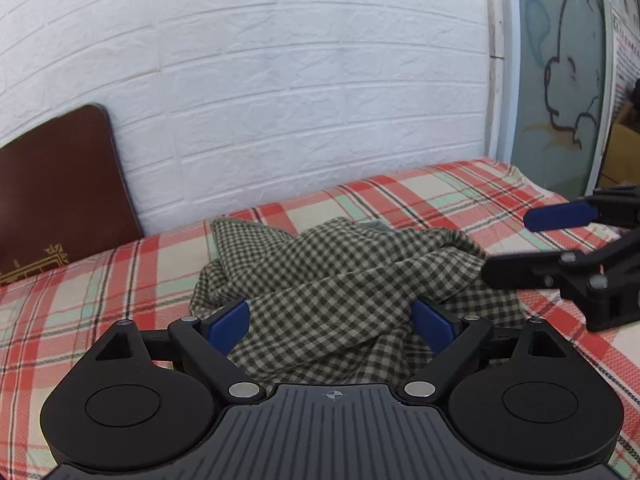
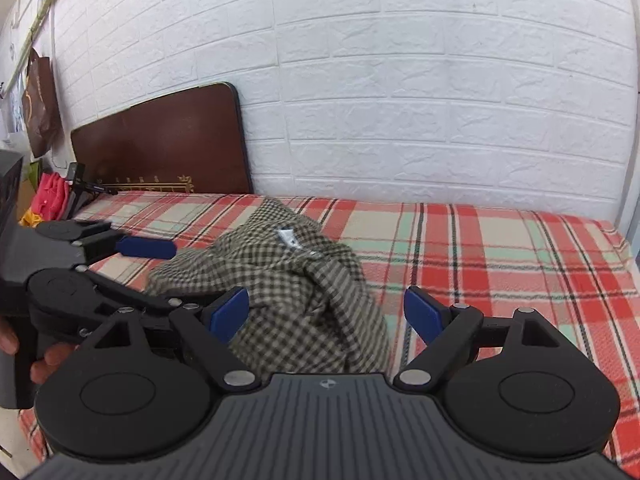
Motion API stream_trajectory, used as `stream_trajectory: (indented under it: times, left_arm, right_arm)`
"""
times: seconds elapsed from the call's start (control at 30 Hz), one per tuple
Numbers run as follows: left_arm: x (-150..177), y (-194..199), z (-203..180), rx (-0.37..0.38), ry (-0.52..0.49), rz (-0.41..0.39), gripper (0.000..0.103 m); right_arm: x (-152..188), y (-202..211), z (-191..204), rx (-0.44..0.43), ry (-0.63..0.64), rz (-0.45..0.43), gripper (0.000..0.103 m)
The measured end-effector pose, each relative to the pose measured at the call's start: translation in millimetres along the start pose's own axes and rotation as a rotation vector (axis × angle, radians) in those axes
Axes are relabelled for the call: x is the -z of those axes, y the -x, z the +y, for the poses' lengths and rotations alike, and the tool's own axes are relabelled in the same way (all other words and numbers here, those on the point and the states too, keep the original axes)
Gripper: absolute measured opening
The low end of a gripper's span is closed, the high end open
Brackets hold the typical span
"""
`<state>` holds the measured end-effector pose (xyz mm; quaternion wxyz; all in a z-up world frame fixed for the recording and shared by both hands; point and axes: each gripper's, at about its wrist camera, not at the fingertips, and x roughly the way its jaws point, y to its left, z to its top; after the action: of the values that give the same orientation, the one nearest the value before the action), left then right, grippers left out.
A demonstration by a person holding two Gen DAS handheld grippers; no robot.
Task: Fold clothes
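A brown headboard (image 1: 60,184) leans on the white brick wall (image 1: 300,100) at the left end of the bed (image 1: 80,280). The bed has a red, cream and green checked sheet. A hand (image 2: 44,360) holds the left gripper (image 1: 332,326) from behind. This gripper is spread wide, and its blue pads (image 1: 230,326) sit on either side of the shirt (image 1: 332,276) without pinching it. The shirt has small green and cream checks. It lies in a crumpled heap in the middle of the bed, a bit closer to the front edge. A small white tag (image 2: 289,237) shows on top. The right gripper (image 2: 326,318) is spread wide too, just beside the shirt's right side, gripping nothing. A glass door (image 1: 568,80) with a cartoon drawing stands past the right end of the bed.
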<state>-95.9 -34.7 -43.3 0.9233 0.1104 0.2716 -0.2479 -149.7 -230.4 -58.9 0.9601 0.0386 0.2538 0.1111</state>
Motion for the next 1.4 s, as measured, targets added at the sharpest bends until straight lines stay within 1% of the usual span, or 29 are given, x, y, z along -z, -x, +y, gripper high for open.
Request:
stream_trajectory:
  times: [0.07, 0.1, 0.13, 0.17, 0.2, 0.23, 0.27, 0.33, 0.43, 0.5, 0.53, 0.57, 0.6, 0.63, 0.7, 0.73, 0.87, 1.0, 1.1, 1.2, 1.3, 1.4]
  left_arm:
    - [2, -3, 4, 0.023, 0.011, 0.018, 0.082]
    - [3, -5, 6, 0.04, 0.017, 0.029, 0.065]
    - [3, -7, 8, 0.064, 0.025, 0.043, 0.033]
    - [4, -9, 10, 0.084, 0.038, 0.056, 0.019]
    - [5, -10, 13, 0.096, 0.057, 0.064, 0.01]
    - [6, -9, 15, 0.101, 0.072, 0.062, 0.006]
    - [8, -6, 17, 0.109, 0.086, 0.051, 0.005]
    - [11, 4, 23, 0.118, 0.12, 0.031, 0.003]
    - [19, 20, 30, 0.123, 0.165, 0.017, 0.003]
    - [24, 32, 32, 0.126, 0.183, 0.004, 0.002]
    - [26, 38, 33, 0.128, 0.19, -0.003, 0.001]
    - [28, 44, 33, 0.13, 0.197, -0.01, 0.001]
    - [30, 50, 33, 0.132, 0.204, -0.018, 0.0]
    - [32, 55, 33, 0.133, 0.21, -0.023, 0.0]
    - [35, 61, 36, 0.125, 0.223, -0.025, 0.0]
    - [37, 63, 37, 0.121, 0.229, -0.025, 0.0]
    - [43, 74, 41, 0.105, 0.254, -0.029, 0.0]
    - [52, 89, 41, 0.102, 0.258, -0.026, 0.0]
    - [63, 104, 36, 0.108, 0.243, -0.014, 0.0]
    - [79, 119, 32, 0.123, 0.241, 0.008, 0.0]
    - [96, 123, 29, 0.137, 0.248, 0.047, 0.0]
    - [113, 109, 26, 0.151, 0.273, 0.112, 0.0]
  right_arm:
    - [-4, -9, -6, -0.017, -0.054, 0.008, 0.085]
    - [-6, -14, -8, -0.025, -0.081, 0.012, 0.085]
    - [-8, -19, -10, -0.028, -0.096, 0.015, 0.084]
    - [-9, -22, -10, -0.025, -0.101, 0.021, 0.081]
    - [-9, -26, -10, -0.024, -0.1, 0.029, 0.079]
    - [-10, -29, -9, -0.024, -0.091, 0.04, 0.072]
    - [-10, -32, -8, -0.027, -0.086, 0.049, 0.066]
    - [-10, -35, -7, -0.039, -0.085, 0.062, 0.064]
    - [-11, -38, -3, -0.059, -0.069, 0.071, 0.064]
    - [-12, -41, 2, -0.071, -0.049, 0.075, 0.058]
    - [-13, -42, 5, -0.083, -0.04, 0.078, 0.045]
    - [-15, -43, 8, -0.104, -0.033, 0.082, 0.023]
    - [-17, -43, 12, -0.122, -0.029, 0.082, 0.012]
    - [-19, -40, 16, -0.129, -0.02, 0.069, 0.006]
    - [-25, -29, 25, -0.119, 0.012, 0.022, 0.002]
    - [-29, -22, 28, -0.124, 0.019, 0.001, 0.002]
    - [-43, 16, 34, -0.211, 0.024, -0.05, 0.001]
    - [-37, 46, 44, -0.301, 0.042, -0.03, 0.001]
    - [-22, 64, 45, -0.357, 0.042, 0.013, 0.001]
    - [-3, 73, 45, -0.396, 0.029, 0.094, 0.001]
    - [22, 70, 44, -0.404, 0.012, 0.201, 0.001]
    - [50, 55, 45, -0.39, -0.001, 0.298, 0.002]
